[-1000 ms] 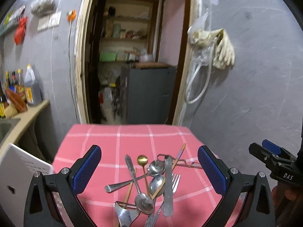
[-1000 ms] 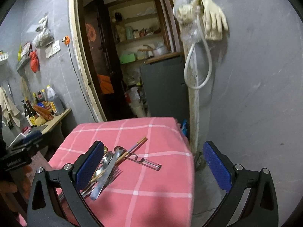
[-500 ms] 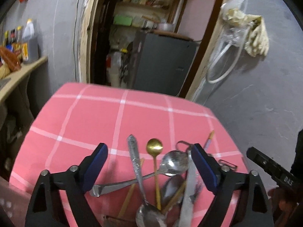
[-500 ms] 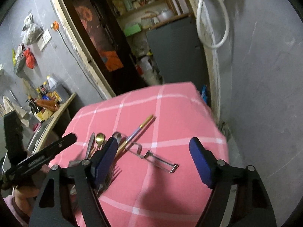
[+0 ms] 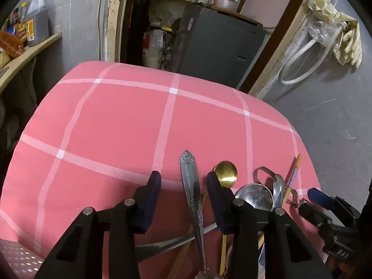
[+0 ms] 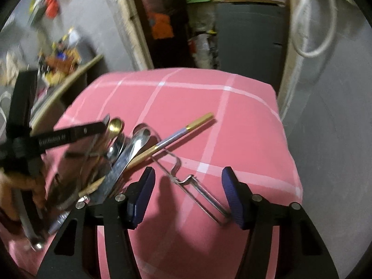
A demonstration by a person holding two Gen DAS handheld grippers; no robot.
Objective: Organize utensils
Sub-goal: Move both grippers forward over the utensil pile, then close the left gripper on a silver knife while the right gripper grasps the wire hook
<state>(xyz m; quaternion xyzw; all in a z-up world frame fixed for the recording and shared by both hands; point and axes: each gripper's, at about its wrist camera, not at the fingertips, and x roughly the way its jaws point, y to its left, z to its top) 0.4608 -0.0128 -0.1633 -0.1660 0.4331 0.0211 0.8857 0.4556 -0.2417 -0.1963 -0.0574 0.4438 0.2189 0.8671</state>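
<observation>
While the pile of utensils [image 5: 244,200] is lying near the front edge of the bench [image 5: 130,121], the left tongs [image 5: 183,181] are straddling the ornate silver handle [image 5: 191,186], which is running lengthwise between the two blue pads [image 5: 151,200], its tip pointing away from the wrist. That handle's long axis is lining up with the tongs' own reach, so a plain squeeze looks like the likely next move. The pads are standing partly open, a gap on either side of the handle, gripping nothing yet. The gold spoon [image 5: 225,171] is lying just beside the right-hand pad, close enough to get nudged.

The right tongs [image 6: 188,193] are hanging open wider over the bent wire piece [image 6: 197,186], which is crossing the gap at a slant; they are holding nothing. The chopstick [image 6: 176,137] is slanting away from the pile's right side. Of the two, the left hand is nearer a grasp, tipped down toward the pink checked cloth.
</observation>
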